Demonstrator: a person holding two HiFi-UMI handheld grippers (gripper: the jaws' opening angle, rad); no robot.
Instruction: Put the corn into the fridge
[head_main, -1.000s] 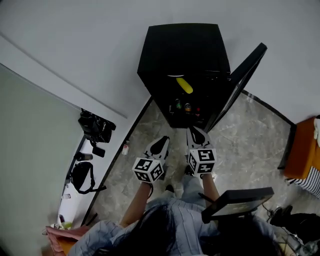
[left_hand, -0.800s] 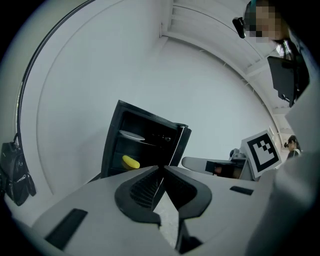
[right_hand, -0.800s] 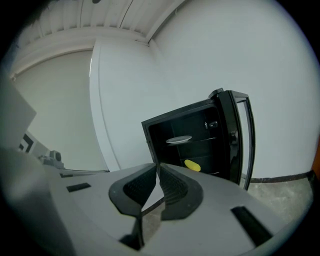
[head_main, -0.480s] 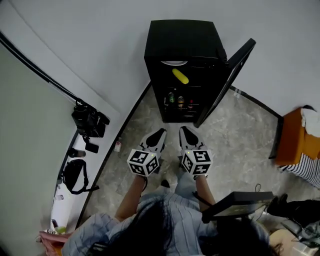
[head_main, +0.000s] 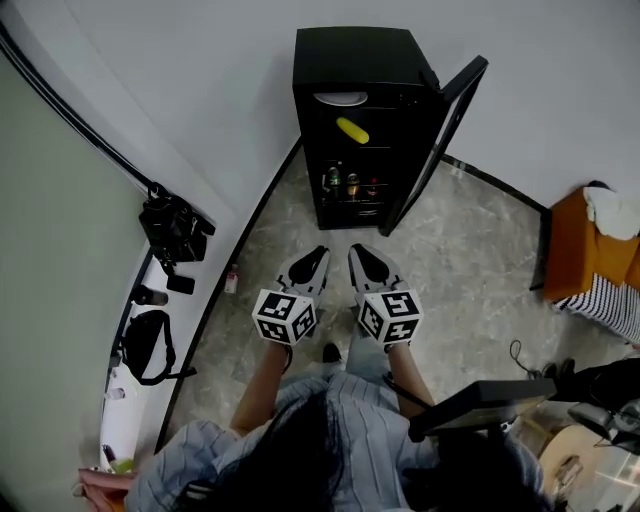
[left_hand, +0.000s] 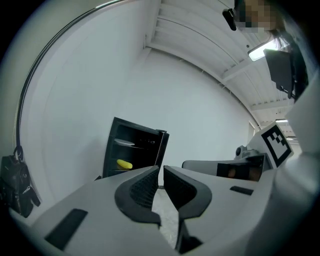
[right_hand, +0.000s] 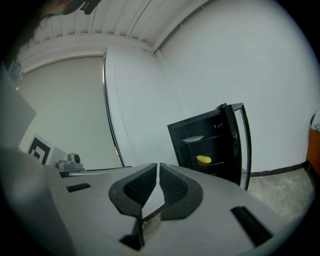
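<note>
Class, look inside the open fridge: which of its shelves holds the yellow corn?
The middle shelf: the corn lies there, below the shelf with the white plate and above the one with the bottles.

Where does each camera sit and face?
Head view: on the person's head, looking steeply down at the open fridge; left tool, right tool and forearms show.
Left gripper view: on the left tool, facing the fridge along its closed jaws.
Right gripper view: on the right tool, same way; closed jaws show.
All share the corn on the fridge shelf.
</note>
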